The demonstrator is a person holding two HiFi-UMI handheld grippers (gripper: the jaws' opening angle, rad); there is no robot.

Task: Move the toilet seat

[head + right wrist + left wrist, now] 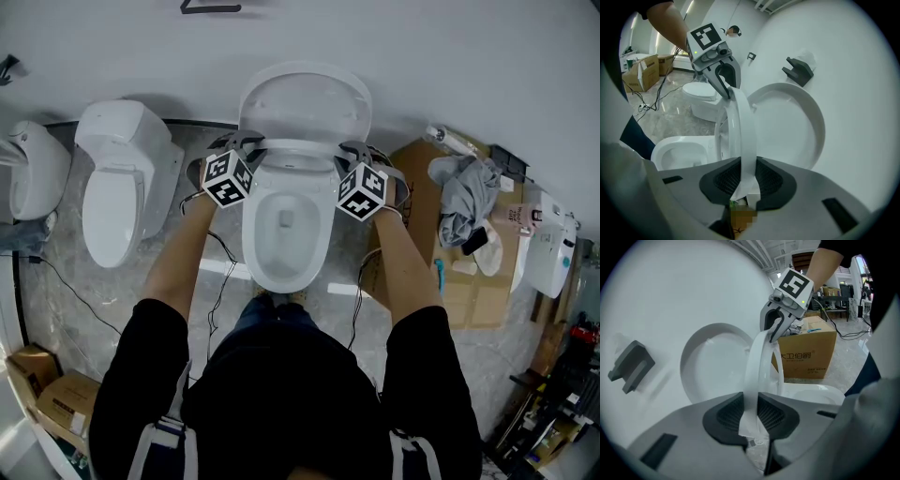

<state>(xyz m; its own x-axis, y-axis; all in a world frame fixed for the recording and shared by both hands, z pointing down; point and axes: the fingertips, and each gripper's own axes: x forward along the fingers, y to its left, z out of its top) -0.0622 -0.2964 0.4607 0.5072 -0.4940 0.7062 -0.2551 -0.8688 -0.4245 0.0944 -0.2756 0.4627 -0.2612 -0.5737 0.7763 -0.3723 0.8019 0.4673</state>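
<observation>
the toilet seat [296,150] is off the bowl [285,223] and stands raised, at the middle of the head view, with the lid [305,97] already tipped back against the wall at 12 o'clock just behind it. the left gripper [751,414] is clamped narrow on the seat's left side, the thin white ring pinched edge-on between its dark pads. the right gripper [743,177] has the same narrow pinch on the right side, so the seat is carried at 9 and 3 o'clock of its ring.

judging progress: the seat is somewhere mid-swing, neither flat on the rim nor resting against the lid. these pictures alone don't say whether it is going up or coming down. either way the lift-off is done; what seems left is to swing it on its hinge to its resting place, settle it softly, then let go with both grippers.

as for its pose, the ring is near upright. from above it shows only as a slim band between the two grippers, and from each gripper it shows edge-on, arching across to the other gripper. its long axis runs from the hinge at the back of the bowl upward to its front end, and its top face looks to face the lid.

a second toilet [117,183] sits at 9 o'clock and a cardboard box [809,355] at 3 o'clock, both well apart from the work
</observation>
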